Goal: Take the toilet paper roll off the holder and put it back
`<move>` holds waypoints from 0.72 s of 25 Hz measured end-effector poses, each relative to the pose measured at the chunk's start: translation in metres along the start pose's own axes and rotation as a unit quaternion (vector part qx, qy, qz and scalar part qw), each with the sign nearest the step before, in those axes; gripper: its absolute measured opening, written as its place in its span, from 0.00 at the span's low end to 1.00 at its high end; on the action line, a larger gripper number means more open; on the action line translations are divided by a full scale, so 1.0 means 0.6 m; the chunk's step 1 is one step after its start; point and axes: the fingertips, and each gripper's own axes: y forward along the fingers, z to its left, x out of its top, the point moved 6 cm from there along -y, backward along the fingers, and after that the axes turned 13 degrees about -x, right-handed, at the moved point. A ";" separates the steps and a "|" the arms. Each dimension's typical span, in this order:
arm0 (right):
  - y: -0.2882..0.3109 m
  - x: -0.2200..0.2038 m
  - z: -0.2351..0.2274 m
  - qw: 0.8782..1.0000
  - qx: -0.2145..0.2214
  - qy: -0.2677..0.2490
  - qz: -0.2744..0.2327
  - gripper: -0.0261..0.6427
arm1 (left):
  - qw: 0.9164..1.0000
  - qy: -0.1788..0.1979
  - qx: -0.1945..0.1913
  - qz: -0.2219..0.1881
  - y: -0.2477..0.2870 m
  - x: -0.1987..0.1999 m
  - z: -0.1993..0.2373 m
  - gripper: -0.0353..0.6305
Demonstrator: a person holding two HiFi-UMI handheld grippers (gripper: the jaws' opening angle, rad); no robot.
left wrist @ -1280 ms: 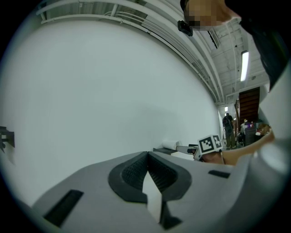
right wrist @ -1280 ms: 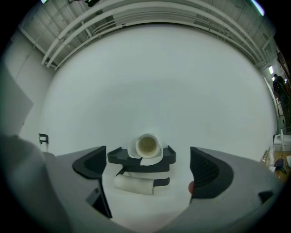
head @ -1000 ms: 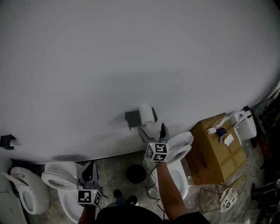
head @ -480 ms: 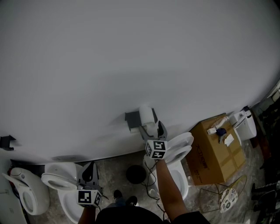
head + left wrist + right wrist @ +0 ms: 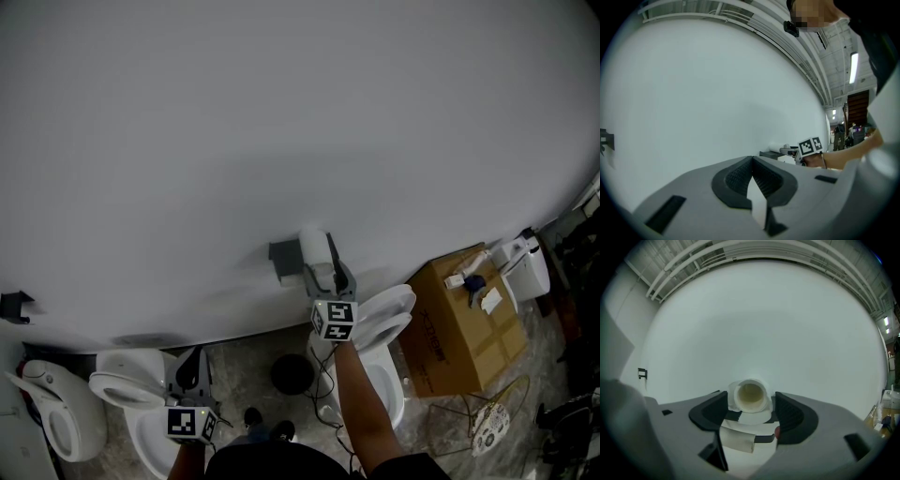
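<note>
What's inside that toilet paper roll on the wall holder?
The toilet paper roll shows a hollow, pale cardboard tube, with nothing in its near opening. Deeper in is shadow, so whether the holder reaches inside cannot be seen.

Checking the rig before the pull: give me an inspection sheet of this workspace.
Surface: white wall, holder mounted on it.
Job's things: toilet paper roll on the holder.
Clutter: cardboard box, black bin.
Grippers: right tongs have just been closing round the roll, contact unclear; left tongs shut, empty.
Cables: loose cables on the floor.
Surroundings: left toilet, right toilet.
</note>
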 end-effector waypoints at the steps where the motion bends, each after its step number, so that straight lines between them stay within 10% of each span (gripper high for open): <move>1: 0.000 0.000 0.001 1.000 0.000 -0.002 0.000 0.50 | 1.000 -0.001 0.000 0.001 0.000 -0.001 0.001 0.06; 18: 0.002 -0.001 0.002 1.000 0.001 -0.002 -0.005 0.35 | 1.000 -0.004 -0.003 0.001 0.001 -0.005 0.004 0.06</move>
